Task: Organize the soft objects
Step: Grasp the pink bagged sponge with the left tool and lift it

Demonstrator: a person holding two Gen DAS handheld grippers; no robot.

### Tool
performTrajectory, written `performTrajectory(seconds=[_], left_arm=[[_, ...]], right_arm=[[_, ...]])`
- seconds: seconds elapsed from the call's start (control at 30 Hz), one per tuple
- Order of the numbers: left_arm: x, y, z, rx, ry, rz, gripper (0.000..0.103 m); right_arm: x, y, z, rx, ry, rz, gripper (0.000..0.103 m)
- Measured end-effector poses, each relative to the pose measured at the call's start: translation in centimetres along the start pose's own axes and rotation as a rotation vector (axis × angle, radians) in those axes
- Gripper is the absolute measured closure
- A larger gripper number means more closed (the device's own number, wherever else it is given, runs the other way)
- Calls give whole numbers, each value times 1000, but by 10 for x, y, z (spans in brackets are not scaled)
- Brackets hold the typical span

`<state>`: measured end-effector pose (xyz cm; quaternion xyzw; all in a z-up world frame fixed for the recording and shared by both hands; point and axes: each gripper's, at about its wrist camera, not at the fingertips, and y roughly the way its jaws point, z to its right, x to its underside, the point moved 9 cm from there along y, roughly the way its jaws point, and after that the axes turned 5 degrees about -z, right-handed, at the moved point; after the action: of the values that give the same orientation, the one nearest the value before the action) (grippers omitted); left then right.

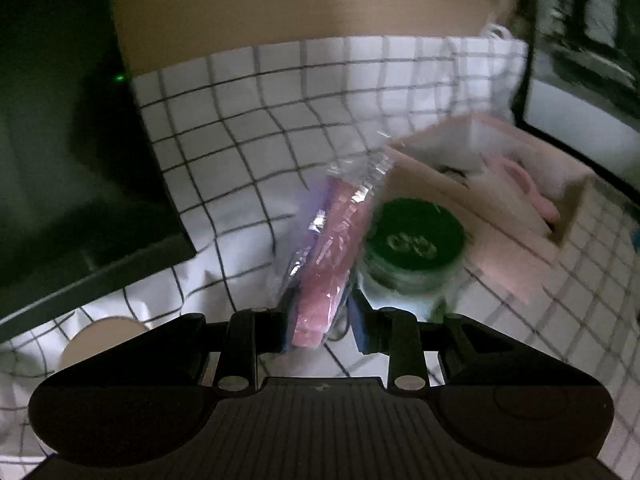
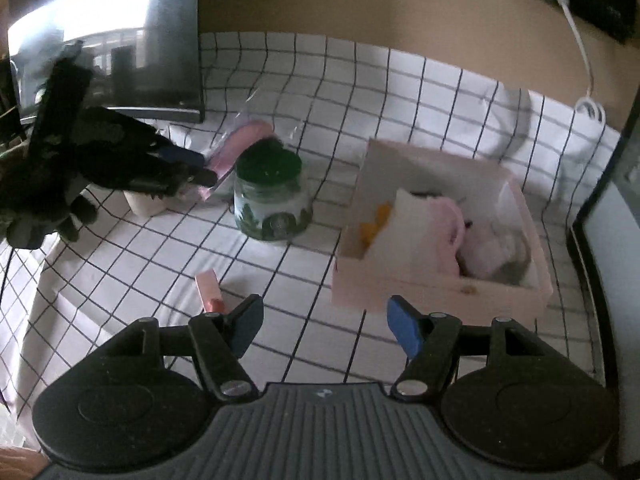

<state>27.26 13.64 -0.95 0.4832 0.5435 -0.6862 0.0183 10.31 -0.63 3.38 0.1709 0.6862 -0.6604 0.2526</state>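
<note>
At nine o'clock in the right wrist view, the left claw grips a pink bagged item just beside the green-lidded jar; swinging it toward the pink box at three o'clock risks toppling the jar. The right claw hangs open and empty over the bench.

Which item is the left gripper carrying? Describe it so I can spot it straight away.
On the checked tablecloth, look left of the pink box, by the green-lidded jar. The left gripper pinches a pink item in a clear plastic bag, the only bagged thing.
</note>
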Motion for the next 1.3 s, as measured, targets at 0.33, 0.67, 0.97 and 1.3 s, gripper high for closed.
performTrajectory(seconds=[0.33, 0.67, 0.97, 1.3], left_arm=[[-30, 15, -20, -103, -98, 50, 66], [-69, 12, 5, -1, 97, -31, 66], [-102, 40, 19, 147, 108, -198, 66], [-109, 58, 53, 132, 260, -261, 58]], right_arm=[[14, 8, 2, -5, -5, -49, 34], [18, 14, 16, -25, 42, -52, 34], [26, 24, 32, -83, 144, -53, 34], [35, 29, 44, -117, 203, -55, 34]])
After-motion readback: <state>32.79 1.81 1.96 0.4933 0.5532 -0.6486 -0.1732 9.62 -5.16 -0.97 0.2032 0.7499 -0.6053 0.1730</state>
